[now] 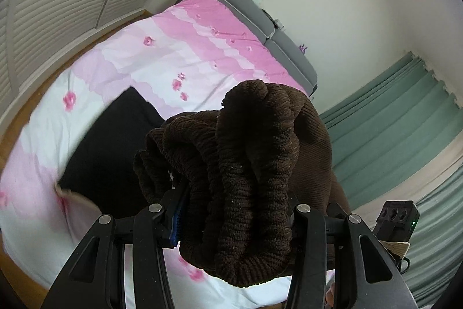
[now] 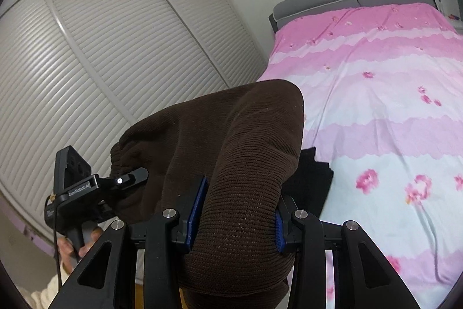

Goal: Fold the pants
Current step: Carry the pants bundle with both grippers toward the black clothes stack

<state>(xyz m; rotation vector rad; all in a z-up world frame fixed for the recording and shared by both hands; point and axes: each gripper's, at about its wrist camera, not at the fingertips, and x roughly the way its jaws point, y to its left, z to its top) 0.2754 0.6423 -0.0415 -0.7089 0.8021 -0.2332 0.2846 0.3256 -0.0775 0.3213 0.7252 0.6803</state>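
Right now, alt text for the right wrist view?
The right claw is clamped on bunched brown knit pants held above a bed with a pink floral cover. At left, the left claw grips the elastic waistband, in front of white louvered closet doors.

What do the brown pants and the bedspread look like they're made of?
Brown pants: a thick, soft ribbed knit, matte and slightly fuzzy, with fine ridges and a gathered elastic waistband; possibly chenille or corduroy-like.
Bedspread: thin, smooth woven fabric, likely cotton or a blend, printed in pink bands with flowers, lightly creased.
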